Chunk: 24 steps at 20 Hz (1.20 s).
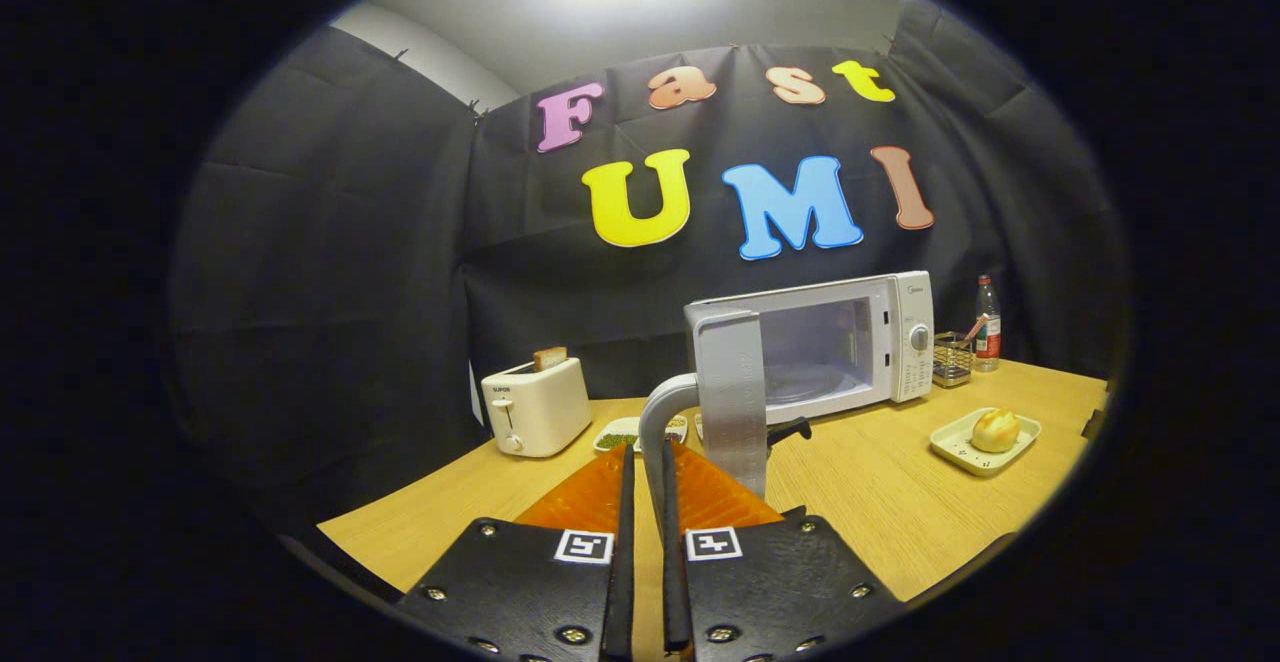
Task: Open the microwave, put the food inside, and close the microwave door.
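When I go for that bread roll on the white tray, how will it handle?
The bread roll looks soft and light, so a hard squeeze may dent it. Its rounded shape may roll on the shallow white tray. The claw is shut on the microwave door's handle now.

on the wooden surface (880, 502) i see a white toaster (535, 405) with a bread slice in it, a small wire basket (951, 359) and a bottle (988, 318) just beside the basket.
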Tool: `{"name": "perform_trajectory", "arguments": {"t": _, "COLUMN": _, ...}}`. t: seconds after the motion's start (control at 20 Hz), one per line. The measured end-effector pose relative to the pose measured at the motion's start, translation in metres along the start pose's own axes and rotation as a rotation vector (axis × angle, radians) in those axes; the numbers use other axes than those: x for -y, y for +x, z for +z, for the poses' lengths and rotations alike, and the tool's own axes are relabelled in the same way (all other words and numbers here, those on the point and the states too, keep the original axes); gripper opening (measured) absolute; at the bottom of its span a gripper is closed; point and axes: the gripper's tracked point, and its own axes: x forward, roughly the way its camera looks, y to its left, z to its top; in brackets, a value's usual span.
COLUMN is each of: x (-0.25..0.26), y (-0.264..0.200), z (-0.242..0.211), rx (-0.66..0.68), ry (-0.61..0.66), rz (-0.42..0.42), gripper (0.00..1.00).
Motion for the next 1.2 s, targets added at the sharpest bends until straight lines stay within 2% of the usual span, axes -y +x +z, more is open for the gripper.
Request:
{"name": "perform_trajectory", "arguments": {"t": 0.05, "x": 0.0, "y": -0.002, "z": -0.007, "rx": -0.037, "ry": -0.002, "rz": 0.048, "gripper": 0.15}}
{"name": "perform_trajectory", "arguments": {"t": 0.1, "x": 0.007, "y": -0.008, "z": -0.009, "rx": -0.065, "ry": -0.003, "rz": 0.062, "gripper": 0.22}}
{"name": "perform_trajectory", "arguments": {"t": 0.2, "x": 0.033, "y": -0.017, "z": -0.005, "rx": -0.089, "ry": -0.03, "rz": 0.054, "gripper": 0.42}}
{"name": "perform_trajectory", "arguments": {"t": 0.25, "x": 0.043, "y": -0.021, "z": -0.003, "rx": -0.085, "ry": -0.053, "rz": 0.049, "gripper": 0.6}}
{"name": "perform_trajectory", "arguments": {"t": 0.35, "x": 0.069, "y": -0.026, "z": -0.004, "rx": -0.086, "ry": -0.117, "rz": 0.029, "gripper": 0.79}}
{"name": "perform_trajectory", "arguments": {"t": 0.65, "x": 0.175, "y": -0.026, "z": -0.005, "rx": -0.125, "ry": -0.26, "rz": -0.106, "gripper": 0.9}}
{"name": "perform_trajectory", "arguments": {"t": 0.75, "x": 0.211, "y": -0.023, "z": -0.005, "rx": -0.134, "ry": -0.292, "rz": -0.162, "gripper": 0.9}}
{"name": "perform_trajectory", "arguments": {"t": 1.05, "x": 0.312, "y": -0.015, "z": -0.012, "rx": -0.214, "ry": -0.316, "rz": -0.28, "gripper": 0.9}}
{"name": "perform_trajectory", "arguments": {"t": 1.2, "x": 0.355, "y": -0.005, "z": -0.03, "rx": -0.303, "ry": -0.283, "rz": -0.296, "gripper": 0.9}}
